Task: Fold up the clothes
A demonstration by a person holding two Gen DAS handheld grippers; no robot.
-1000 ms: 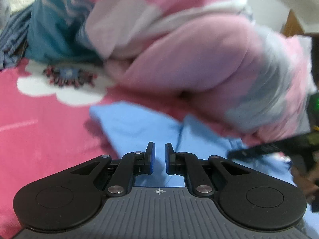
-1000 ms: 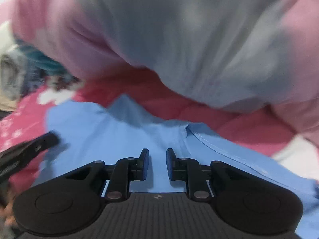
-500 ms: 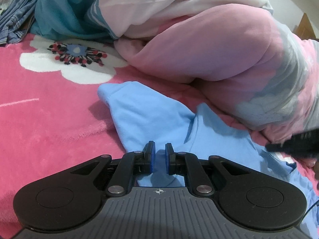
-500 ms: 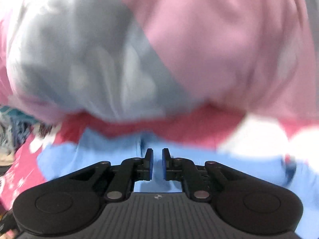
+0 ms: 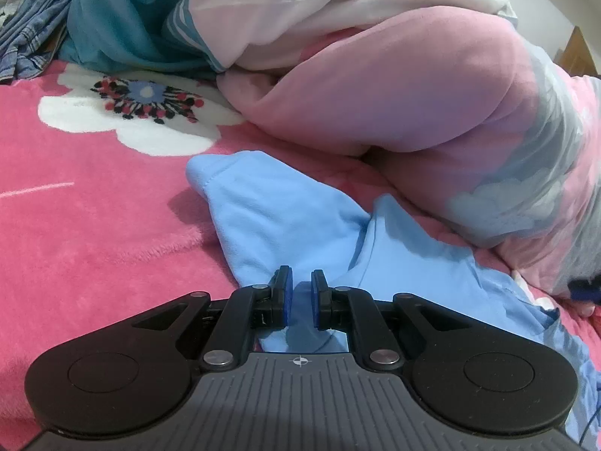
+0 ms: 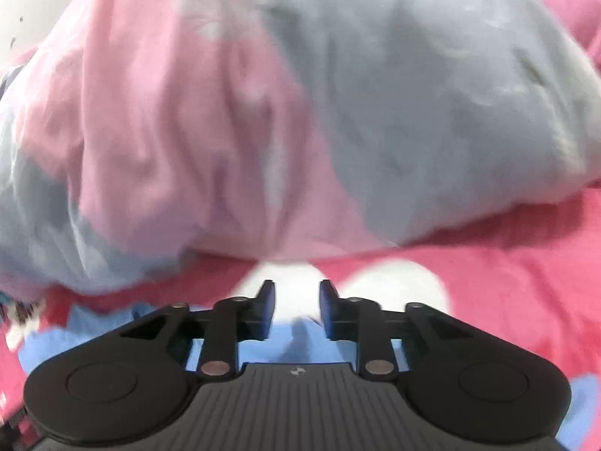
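Between left tongs [image 5: 299,295] nearly closed: blue garment [image 5: 270,221] fold; right tongs [image 6: 296,306] just parted, empty.

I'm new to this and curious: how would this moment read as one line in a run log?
task: fold clothes | left gripper: shut on blue garment | right gripper: jaws just opening, nothing between | surface: pink blanket
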